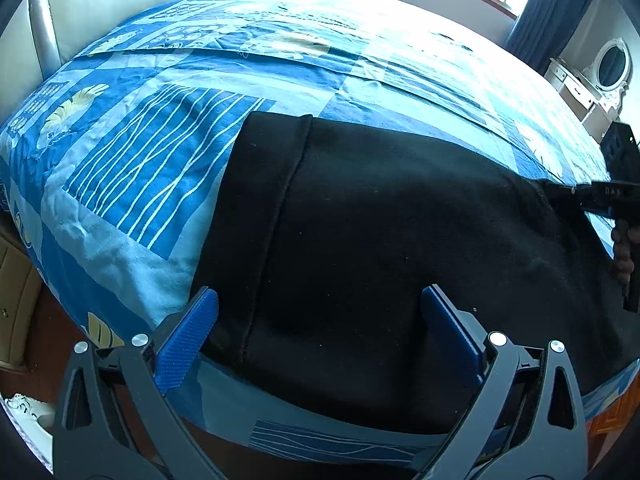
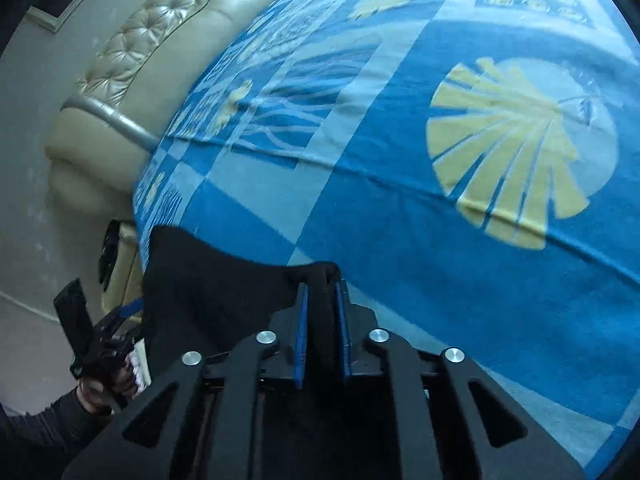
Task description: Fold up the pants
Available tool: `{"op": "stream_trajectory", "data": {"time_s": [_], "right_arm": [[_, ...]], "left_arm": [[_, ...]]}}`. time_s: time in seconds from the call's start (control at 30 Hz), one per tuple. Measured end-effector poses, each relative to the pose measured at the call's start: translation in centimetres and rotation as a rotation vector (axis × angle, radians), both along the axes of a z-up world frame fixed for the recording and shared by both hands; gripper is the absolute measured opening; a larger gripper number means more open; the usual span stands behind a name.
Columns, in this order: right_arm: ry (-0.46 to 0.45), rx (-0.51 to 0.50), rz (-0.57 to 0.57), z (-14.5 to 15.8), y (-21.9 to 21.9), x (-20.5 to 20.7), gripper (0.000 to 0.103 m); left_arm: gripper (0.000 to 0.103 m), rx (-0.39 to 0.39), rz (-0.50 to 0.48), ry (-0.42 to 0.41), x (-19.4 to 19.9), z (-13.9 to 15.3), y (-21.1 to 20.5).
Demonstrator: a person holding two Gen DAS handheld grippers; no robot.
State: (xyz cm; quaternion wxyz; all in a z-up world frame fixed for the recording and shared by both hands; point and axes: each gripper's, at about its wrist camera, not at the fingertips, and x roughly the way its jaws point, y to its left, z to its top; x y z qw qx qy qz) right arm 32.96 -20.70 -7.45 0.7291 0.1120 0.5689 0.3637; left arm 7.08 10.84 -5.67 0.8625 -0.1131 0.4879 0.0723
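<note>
- In the left wrist view the left gripper [image 1: 320, 320] stands with its blue pads wide apart, one on each side of the near edge of the black pants [image 1: 380, 248]; neither pad presses the cloth, and the left pad sits at the cloth's left border.
- In the right wrist view the right gripper [image 2: 322, 304] has its blue pads drawn narrow on a bunched fold of the pants [image 2: 208, 292], which rises between them; the lower part of that fold is lost in the dark of the gripper's frame.
- The pants lie flat on the near part of the bed, on a blue patterned blanket [image 1: 160, 152]; a stitched hem band runs up their left side in the left wrist view. Their near-right stretch is cut off by the picture's edge.
- The left wrist view alone shows the right gripper at far right, partly cut off, meeting the cloth's right edge, with fingers of a hand [image 1: 624, 256] on its handle.
- The right wrist view alone shows the left gripper at lower left, small and dim, held by a hand [image 2: 100, 390] in a dark sleeve [image 2: 36, 424].
- Farther off: a cream tufted headboard [image 2: 160, 40], curtains [image 1: 556, 4], a window, and a white dresser with an oval mirror [image 1: 612, 66].
- No writing can be read anywhere.
</note>
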Motion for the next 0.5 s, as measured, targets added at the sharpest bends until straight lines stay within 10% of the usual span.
{"op": "stream_trajectory", "data": {"time_s": [0.4,0.5], "right_arm": [[-0.030,0.069,-0.342,0.7,-9.6,1.2,0.004],[-0.072,0.108,-0.514,3.1,-18.1,-1.7,0.053]], "left_arm": [[0.101,0.015,-0.011,0.006,0.1,-0.2,0.2],[0.101,0.020,-0.016,0.009,0.2,-0.3,0.4]]}}
